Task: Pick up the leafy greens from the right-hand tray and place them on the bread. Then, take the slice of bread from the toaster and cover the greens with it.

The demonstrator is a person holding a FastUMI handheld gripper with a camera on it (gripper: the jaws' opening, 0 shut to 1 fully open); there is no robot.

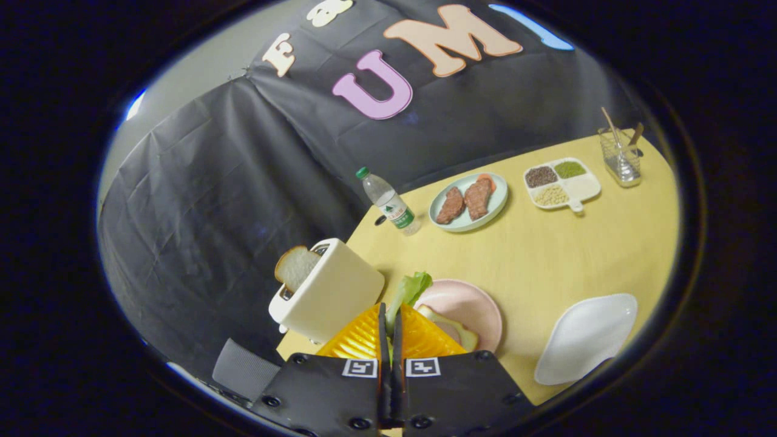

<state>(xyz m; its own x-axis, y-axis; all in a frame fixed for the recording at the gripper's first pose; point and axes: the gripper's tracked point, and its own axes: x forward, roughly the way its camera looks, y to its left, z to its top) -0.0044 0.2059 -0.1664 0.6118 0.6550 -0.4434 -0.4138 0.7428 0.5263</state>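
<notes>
Pinching the leafy greens (410, 290) between closed fingers, the gripper (389, 321) holds them over the pink plate (479, 306) where the bread (452, 331) lies, apparently for release there, toaster (331, 291) with its slice (295, 267) just beside.

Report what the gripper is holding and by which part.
The gripper is shut on the leafy greens, pinching their lower stem end; the leaf sticks out beyond the fingers, over the pink plate.

Yellow table (546, 255) — toaster (331, 291), bottle (388, 203), plates (467, 306).
</notes>
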